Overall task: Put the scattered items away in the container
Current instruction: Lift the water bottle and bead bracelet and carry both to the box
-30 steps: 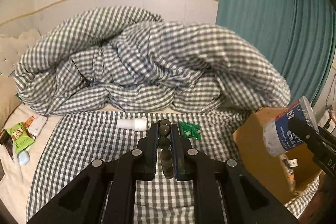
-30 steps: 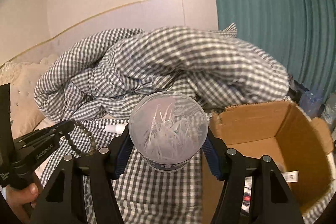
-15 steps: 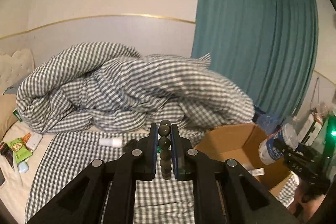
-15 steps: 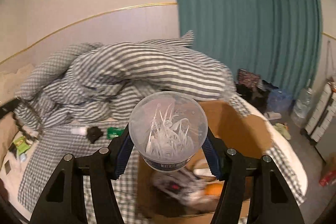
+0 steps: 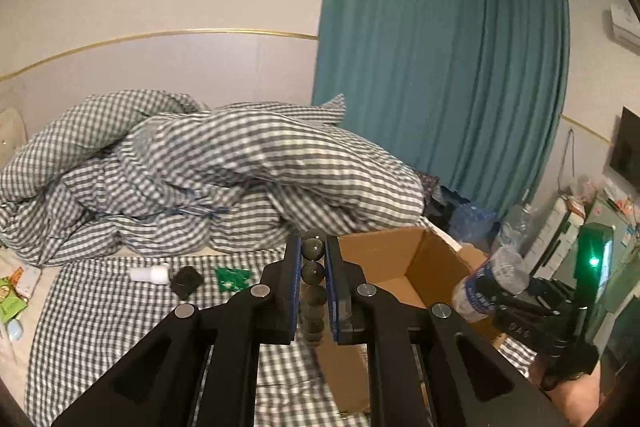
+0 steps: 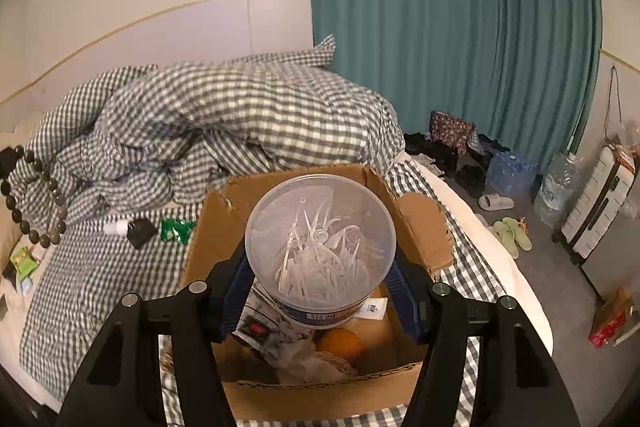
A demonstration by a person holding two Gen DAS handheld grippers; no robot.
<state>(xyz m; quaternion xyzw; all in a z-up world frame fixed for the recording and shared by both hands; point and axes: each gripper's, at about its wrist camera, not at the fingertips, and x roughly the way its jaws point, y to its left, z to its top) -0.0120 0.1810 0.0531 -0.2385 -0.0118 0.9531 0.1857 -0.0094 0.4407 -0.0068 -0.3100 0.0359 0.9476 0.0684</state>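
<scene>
- Right wrist view: right gripper point(image 6: 320, 267) clamped on clear plastic tub point(image 6: 320, 247) of white picks, held over open cardboard box point(image 6: 420, 227)
- Inside box, beneath tub: orange point(image 6: 340, 345), crumpled wrappers
- Left wrist view: left gripper point(image 5: 314, 279) closed tight on string of dark beads point(image 5: 313, 271), poised near box's left wall
- Further out on checked sheet point(image 5: 100, 307): white bottle point(image 5: 150, 273), black object point(image 5: 186, 279), green packet point(image 5: 231, 277), all lying apart, left of box
- Beyond: heaped checked duvet point(image 5: 220, 179), then teal curtain point(image 5: 440, 87)
</scene>
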